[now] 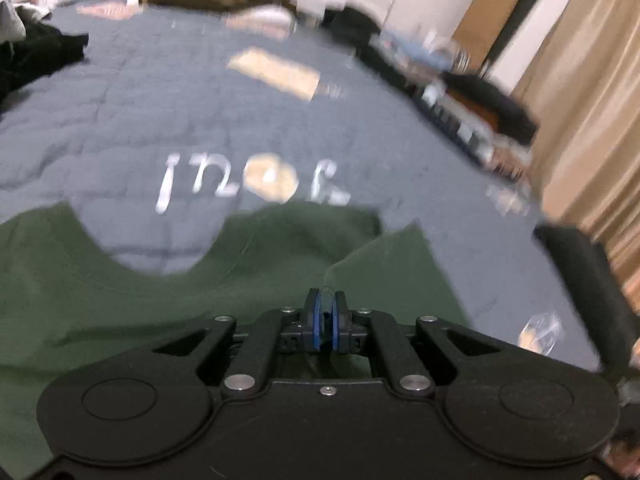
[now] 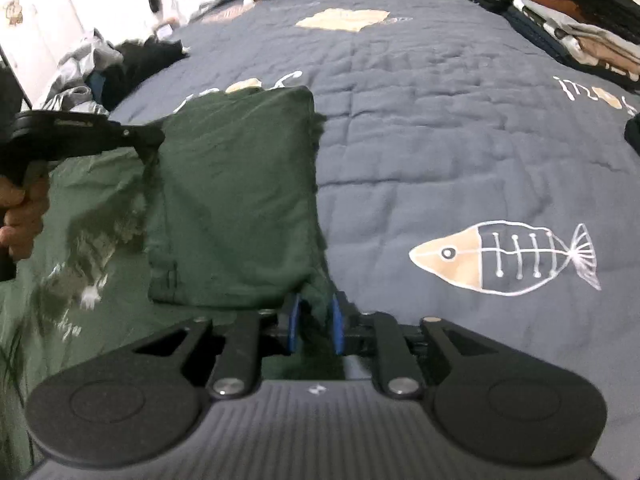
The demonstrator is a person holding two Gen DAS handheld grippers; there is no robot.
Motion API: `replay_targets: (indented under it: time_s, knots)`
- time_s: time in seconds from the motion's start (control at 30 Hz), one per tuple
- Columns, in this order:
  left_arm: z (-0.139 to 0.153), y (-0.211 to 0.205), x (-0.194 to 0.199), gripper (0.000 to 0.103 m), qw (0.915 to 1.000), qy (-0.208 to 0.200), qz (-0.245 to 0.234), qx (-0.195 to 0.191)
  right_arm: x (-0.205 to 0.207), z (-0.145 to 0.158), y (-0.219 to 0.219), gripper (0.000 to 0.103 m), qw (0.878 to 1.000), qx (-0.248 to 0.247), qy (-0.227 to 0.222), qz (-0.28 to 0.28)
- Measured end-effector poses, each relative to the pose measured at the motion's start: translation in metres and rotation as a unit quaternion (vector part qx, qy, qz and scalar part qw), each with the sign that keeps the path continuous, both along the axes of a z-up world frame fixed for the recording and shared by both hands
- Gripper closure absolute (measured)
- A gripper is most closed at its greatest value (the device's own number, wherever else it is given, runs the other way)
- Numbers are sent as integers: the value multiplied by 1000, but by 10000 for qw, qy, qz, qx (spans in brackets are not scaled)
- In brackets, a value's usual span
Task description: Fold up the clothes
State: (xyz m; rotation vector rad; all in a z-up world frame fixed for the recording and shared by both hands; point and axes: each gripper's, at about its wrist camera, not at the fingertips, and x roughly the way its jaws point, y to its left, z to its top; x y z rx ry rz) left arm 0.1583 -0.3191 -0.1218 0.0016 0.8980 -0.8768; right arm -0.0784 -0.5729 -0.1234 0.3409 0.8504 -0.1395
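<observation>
Cloth of the green shirt (image 1: 256, 280) we pinch in our left tongs (image 1: 326, 312); our right tongs (image 2: 315, 320) stand parted around its hem.

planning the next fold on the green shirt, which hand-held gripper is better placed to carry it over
Left. The left hand-held gripper is shut on the green shirt, pinching its edge. The right hand-held gripper is open, with cloth between its pads but not clamped, so it would have to close first.

Navy fish-print quilt (image 2: 440, 152), beige curtain (image 1: 592, 120)
</observation>
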Motion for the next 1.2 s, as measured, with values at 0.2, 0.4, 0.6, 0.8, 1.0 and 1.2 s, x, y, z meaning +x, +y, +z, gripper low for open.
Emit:
replay_targets:
  time_s: [0.2, 0.4, 0.6, 0.8, 1.0, 1.2]
  knots:
    - [13, 32, -29, 54, 9987, -27, 153, -476, -19, 34, -22, 59, 9859, 1126, -1180, -364]
    - [-2, 40, -80, 57, 9906, 830, -88, -1083, -12, 18, -28, 58, 9700, 1836, -1377, -803]
    - [-48, 38, -90, 59, 9504, 2280, 589, -2030, 4, -12, -22, 58, 9687, 2185, -846, -819]
    - [-68, 25, -76, 59, 9264, 2804, 1119, -2249, 7, -19, -14, 58, 9677, 2384, -649, -503]
    - [-78, 14, -65, 59, 9102, 3138, 1535, -2224, 12, -26, -1, 58, 9797, 1996, -81, 145]
    - [-78, 13, -68, 59, 9106, 3339, 1460, -1948, 12, -26, 1, 59, 9811, 1923, -51, 202]
